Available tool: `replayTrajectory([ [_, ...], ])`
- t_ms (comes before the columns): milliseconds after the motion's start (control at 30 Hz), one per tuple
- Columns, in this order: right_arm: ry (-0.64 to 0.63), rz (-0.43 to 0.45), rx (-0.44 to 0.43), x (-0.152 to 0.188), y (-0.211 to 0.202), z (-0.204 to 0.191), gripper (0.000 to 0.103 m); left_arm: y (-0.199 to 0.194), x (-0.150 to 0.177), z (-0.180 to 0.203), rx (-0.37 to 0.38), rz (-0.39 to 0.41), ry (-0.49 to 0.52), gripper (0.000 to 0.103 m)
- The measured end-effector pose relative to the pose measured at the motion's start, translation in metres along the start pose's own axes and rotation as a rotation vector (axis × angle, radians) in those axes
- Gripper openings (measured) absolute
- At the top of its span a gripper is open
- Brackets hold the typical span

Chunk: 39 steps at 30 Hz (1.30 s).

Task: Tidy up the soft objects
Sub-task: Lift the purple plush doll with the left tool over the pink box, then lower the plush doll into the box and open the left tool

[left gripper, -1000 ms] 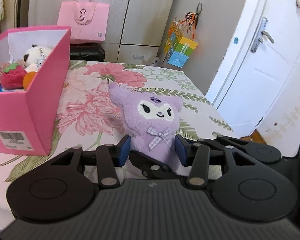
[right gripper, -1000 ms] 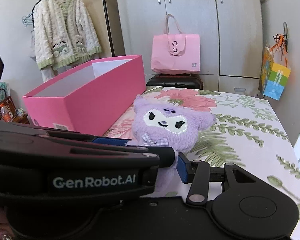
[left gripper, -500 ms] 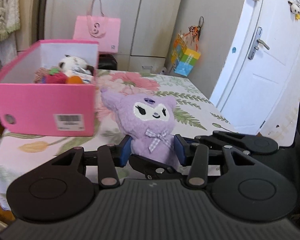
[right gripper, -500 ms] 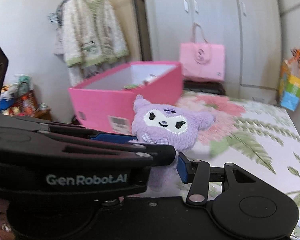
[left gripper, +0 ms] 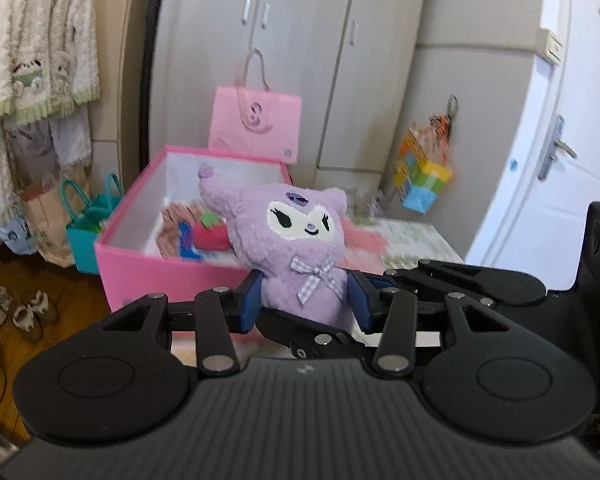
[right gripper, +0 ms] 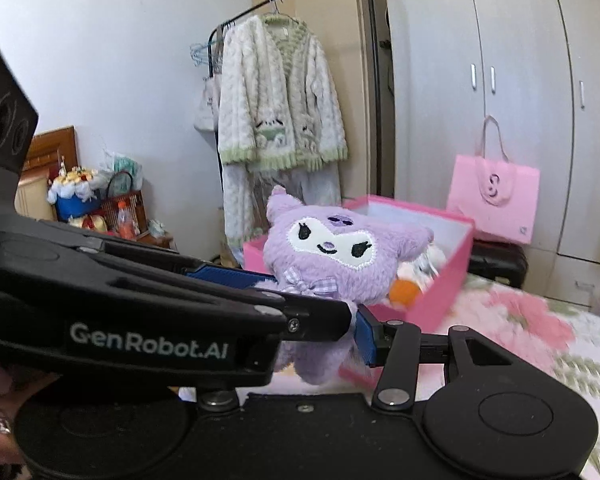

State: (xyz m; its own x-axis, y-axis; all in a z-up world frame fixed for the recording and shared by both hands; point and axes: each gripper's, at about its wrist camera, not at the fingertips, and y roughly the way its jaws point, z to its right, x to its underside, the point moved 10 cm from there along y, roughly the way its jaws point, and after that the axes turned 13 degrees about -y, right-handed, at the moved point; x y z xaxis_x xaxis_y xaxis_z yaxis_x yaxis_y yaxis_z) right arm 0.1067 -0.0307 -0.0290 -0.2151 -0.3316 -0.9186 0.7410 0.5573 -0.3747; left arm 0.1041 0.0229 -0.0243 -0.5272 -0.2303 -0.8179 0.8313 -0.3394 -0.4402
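- While you hold the purple plush (left gripper: 296,248) upright off the floral bedspread (right gripper: 540,320), your left gripper (left gripper: 305,296) has its blue pads clenched on the body.
- Your right gripper (right gripper: 312,320) grasps the same plush lower down.
- Just beyond it sits the open pink box (left gripper: 140,256), with a red strawberry toy (left gripper: 210,234) inside.
- Farther back, a pink bag (left gripper: 256,124) leans on the wardrobe.

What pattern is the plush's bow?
Lilac-and-white gingham check. The bow on the plush shows best in the left wrist view.
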Motion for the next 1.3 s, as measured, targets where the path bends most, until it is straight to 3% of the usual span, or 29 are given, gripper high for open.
replayTrajectory([
  [300, 0.013, 0.055, 0.018, -0.039, 0.056, 0.029, 0.054, 0.045, -0.066, -0.031, 0.026, 0.037, -0.051, 0.044],
  [500, 0.028, -0.003, -0.026, -0.055, 0.105, 0.056, 0.055, 0.089, -0.095, -0.059, 0.013, 0.001, -0.128, 0.044],
  [833, -0.018, -0.185, -0.092, -0.046, 0.176, 0.083, 0.056, 0.162, -0.101, -0.100, -0.028, -0.114, -0.246, 0.044],
  [1100, -0.026, -0.263, -0.127, -0.037, 0.197, 0.091, 0.056, 0.183, -0.092, -0.112, -0.023, -0.184, -0.281, 0.044],
  [1300, -0.016, -0.282, -0.141, -0.034, 0.203, 0.092, 0.058, 0.186, -0.089, -0.112, -0.058, -0.181, -0.256, 0.047],
])
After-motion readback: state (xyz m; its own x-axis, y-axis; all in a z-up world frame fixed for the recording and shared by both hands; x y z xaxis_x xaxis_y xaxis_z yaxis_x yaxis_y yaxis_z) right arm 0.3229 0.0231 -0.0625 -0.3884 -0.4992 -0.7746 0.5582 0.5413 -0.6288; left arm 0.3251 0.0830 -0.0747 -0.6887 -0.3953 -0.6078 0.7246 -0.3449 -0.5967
